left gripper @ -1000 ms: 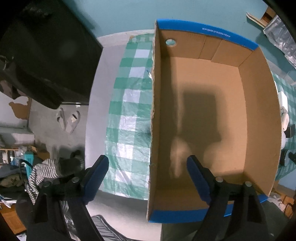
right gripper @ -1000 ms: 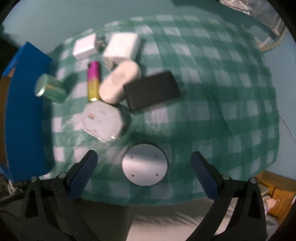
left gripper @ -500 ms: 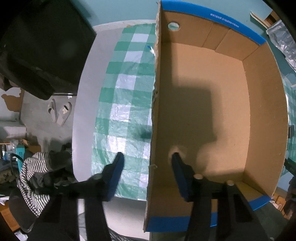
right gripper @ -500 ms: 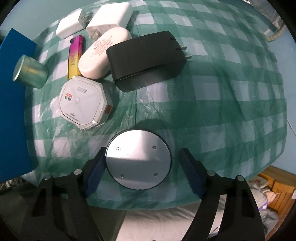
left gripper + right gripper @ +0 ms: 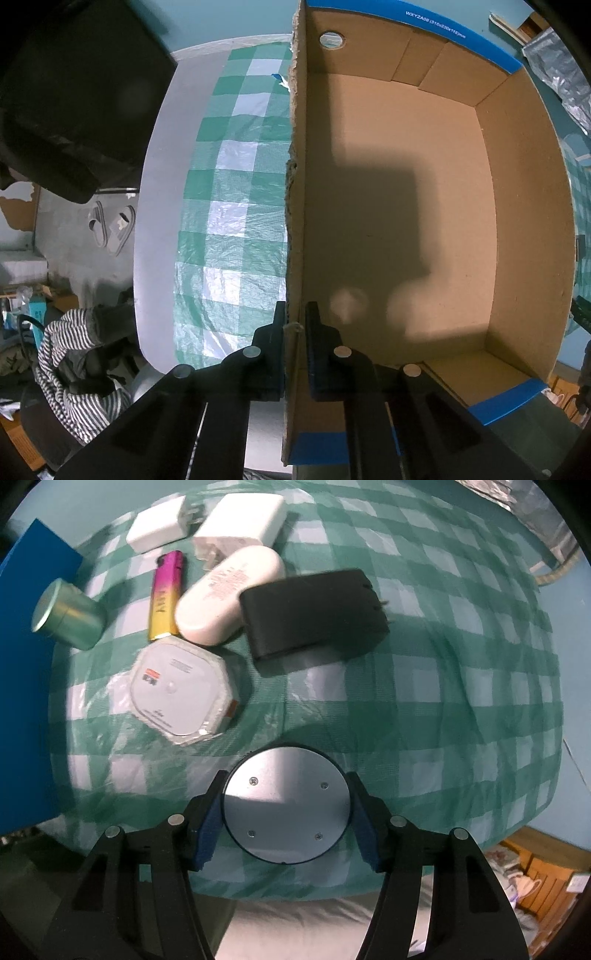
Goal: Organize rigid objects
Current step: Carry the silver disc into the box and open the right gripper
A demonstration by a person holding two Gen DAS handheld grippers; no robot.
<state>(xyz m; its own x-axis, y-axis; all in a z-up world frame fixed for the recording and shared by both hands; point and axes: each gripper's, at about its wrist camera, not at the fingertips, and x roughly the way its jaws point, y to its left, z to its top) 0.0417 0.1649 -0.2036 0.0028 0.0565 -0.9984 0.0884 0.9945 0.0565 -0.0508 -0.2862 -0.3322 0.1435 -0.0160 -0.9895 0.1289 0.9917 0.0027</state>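
Observation:
In the left wrist view an empty cardboard box (image 5: 524, 221) with blue-taped rims stands on the green checked cloth. My left gripper (image 5: 295, 314) is shut on the box's near-left wall (image 5: 295, 184), one finger inside and one outside. In the right wrist view a round silver disc (image 5: 286, 805) lies near the table's front edge. My right gripper (image 5: 286, 797) straddles it with jaws closing, and both blue pads (image 5: 210, 823) touch its rim. Behind lie a hexagonal white pack (image 5: 181, 692), a black adapter (image 5: 314, 614), a white oval case (image 5: 229, 594), a pink-yellow lighter (image 5: 166, 594) and a green tin (image 5: 68, 614).
Two white chargers (image 5: 159, 528) (image 5: 242, 520) lie at the back. The box's blue outer side (image 5: 26, 701) bounds the objects on the left. Left of the table edge are the floor with slippers (image 5: 110, 229), striped cloth (image 5: 70, 354) and a dark bulk (image 5: 74, 92).
My left gripper's jaws came together from wide apart onto the box wall. My right gripper sank toward the silver disc and its jaws narrowed until the pads met its rim.

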